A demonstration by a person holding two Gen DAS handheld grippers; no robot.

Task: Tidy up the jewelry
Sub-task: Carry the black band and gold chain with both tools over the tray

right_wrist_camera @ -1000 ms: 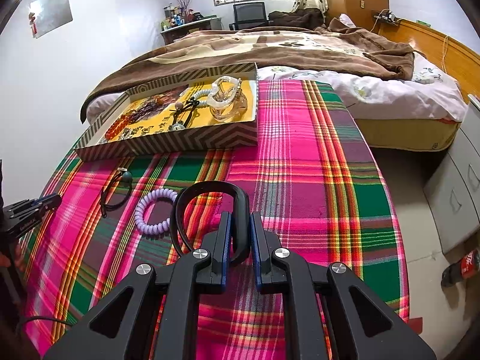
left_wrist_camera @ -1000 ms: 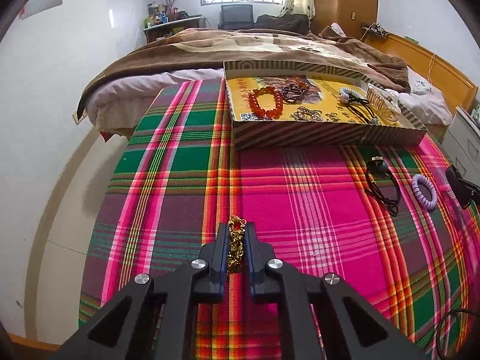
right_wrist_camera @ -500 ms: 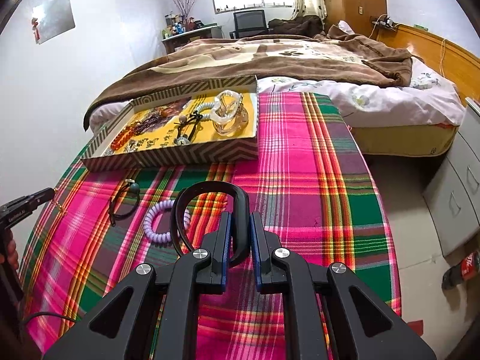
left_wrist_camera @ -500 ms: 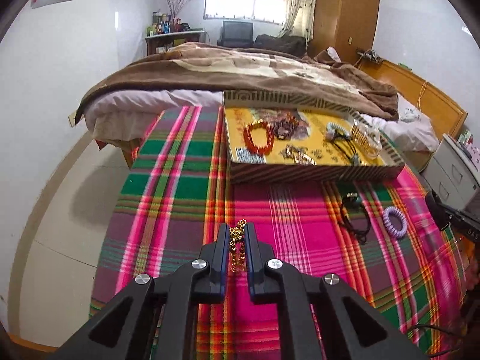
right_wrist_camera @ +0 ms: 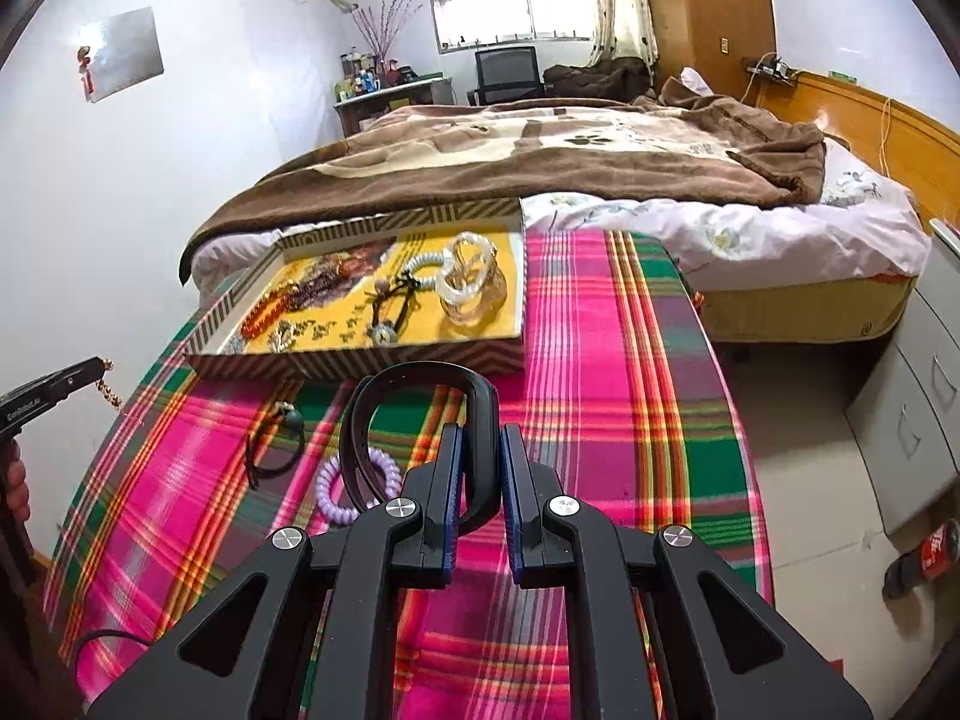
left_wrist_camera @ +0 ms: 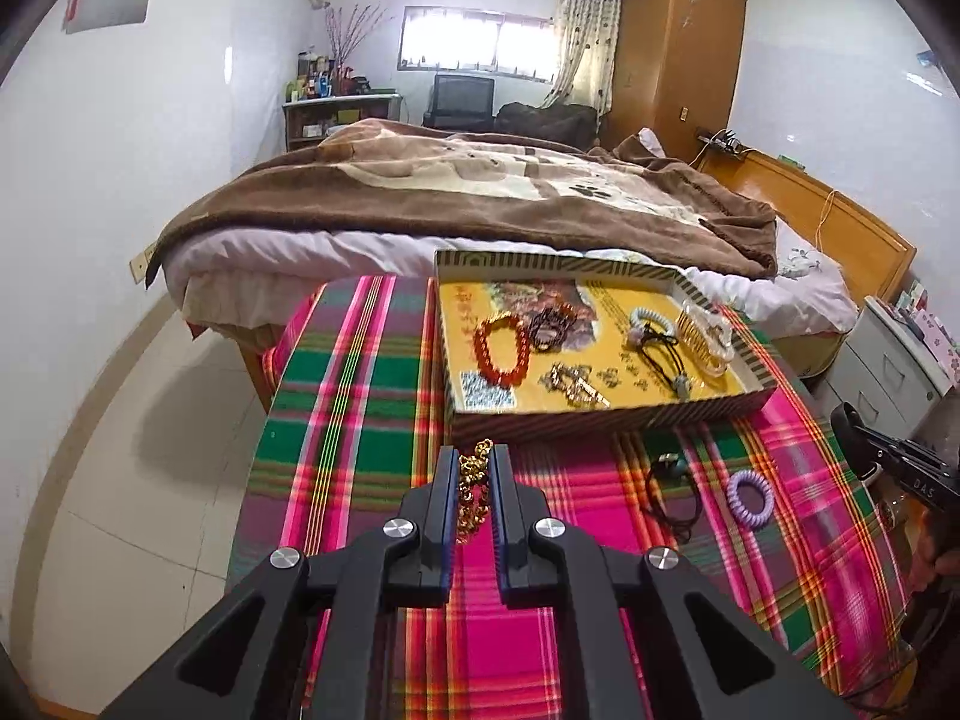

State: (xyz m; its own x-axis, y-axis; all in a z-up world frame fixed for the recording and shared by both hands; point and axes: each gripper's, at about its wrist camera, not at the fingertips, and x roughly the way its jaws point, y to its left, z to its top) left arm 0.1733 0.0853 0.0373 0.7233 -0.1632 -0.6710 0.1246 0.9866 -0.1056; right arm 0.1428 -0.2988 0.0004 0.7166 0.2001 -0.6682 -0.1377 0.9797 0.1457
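My left gripper (left_wrist_camera: 474, 456) is shut on a gold chain (left_wrist_camera: 471, 492), lifted above the plaid-covered table (left_wrist_camera: 360, 420), just short of the striped tray (left_wrist_camera: 600, 420). The tray holds a red bead bracelet (left_wrist_camera: 501, 348), dark beads, clips and clear hair claws (left_wrist_camera: 705, 333). My right gripper (right_wrist_camera: 480, 438) is shut on a black headband (right_wrist_camera: 420, 414), held above the cloth in front of the tray (right_wrist_camera: 360, 357). On the cloth lie a purple coil hair tie (left_wrist_camera: 750, 498) (right_wrist_camera: 354, 483) and a black cord hair tie (left_wrist_camera: 672, 480) (right_wrist_camera: 276, 438). The left gripper (right_wrist_camera: 96, 369), chain dangling, shows at the right wrist view's left edge.
A bed with a brown blanket (left_wrist_camera: 480, 192) stands right behind the table. White drawers (right_wrist_camera: 918, 408) and a cola bottle (right_wrist_camera: 924, 558) on the floor are to the right. A white wall (left_wrist_camera: 90, 210) is on the left. A person's hand (right_wrist_camera: 15, 480) holds the left gripper.
Both grippers have risen off the cloth with their loads, so the table looks farther below. The tray's inside shows more fully. The grips have not changed.
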